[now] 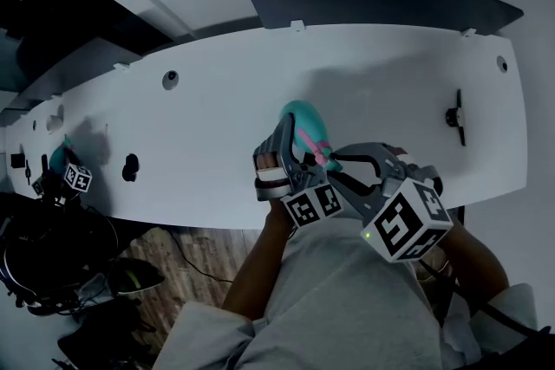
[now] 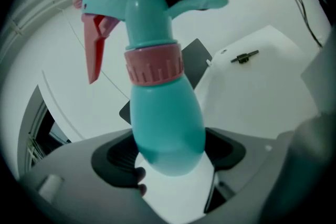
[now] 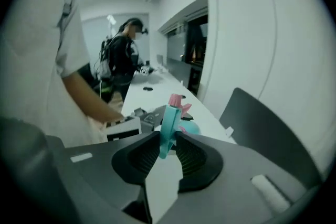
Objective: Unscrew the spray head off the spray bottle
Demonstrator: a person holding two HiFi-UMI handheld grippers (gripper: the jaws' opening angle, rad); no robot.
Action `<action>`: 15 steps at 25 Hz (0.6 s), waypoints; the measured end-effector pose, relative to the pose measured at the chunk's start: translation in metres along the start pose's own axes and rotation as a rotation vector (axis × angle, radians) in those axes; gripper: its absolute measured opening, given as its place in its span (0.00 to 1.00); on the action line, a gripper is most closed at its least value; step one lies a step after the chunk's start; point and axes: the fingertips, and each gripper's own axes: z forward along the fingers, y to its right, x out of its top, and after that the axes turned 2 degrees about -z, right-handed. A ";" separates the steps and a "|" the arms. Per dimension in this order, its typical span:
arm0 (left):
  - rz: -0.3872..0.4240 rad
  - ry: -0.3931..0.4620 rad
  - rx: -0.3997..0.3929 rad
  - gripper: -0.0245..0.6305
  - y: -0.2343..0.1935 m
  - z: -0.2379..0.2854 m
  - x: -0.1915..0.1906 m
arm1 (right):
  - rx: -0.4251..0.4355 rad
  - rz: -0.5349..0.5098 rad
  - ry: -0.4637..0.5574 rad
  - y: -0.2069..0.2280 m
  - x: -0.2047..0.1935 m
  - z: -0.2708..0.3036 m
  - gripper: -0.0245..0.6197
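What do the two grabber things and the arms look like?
The left gripper and right gripper are dark grey, with ribbed black pads. Each carries a white cube printed with black square markers. The shirt is light grey.

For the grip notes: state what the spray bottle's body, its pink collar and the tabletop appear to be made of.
bottle body: probably plastic, teal, smooth and semi-glossy, with soft highlights along its curve.
collar: probably a harder plastic, pink and matte, with moulded vertical ribs.
tabletop: white, smooth and matte. It could be laminate or painted board; the look does not settle which.
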 end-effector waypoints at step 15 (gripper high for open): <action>-0.145 -0.064 -0.006 0.61 -0.013 0.006 -0.007 | -0.217 -0.312 0.026 0.014 0.002 -0.020 0.26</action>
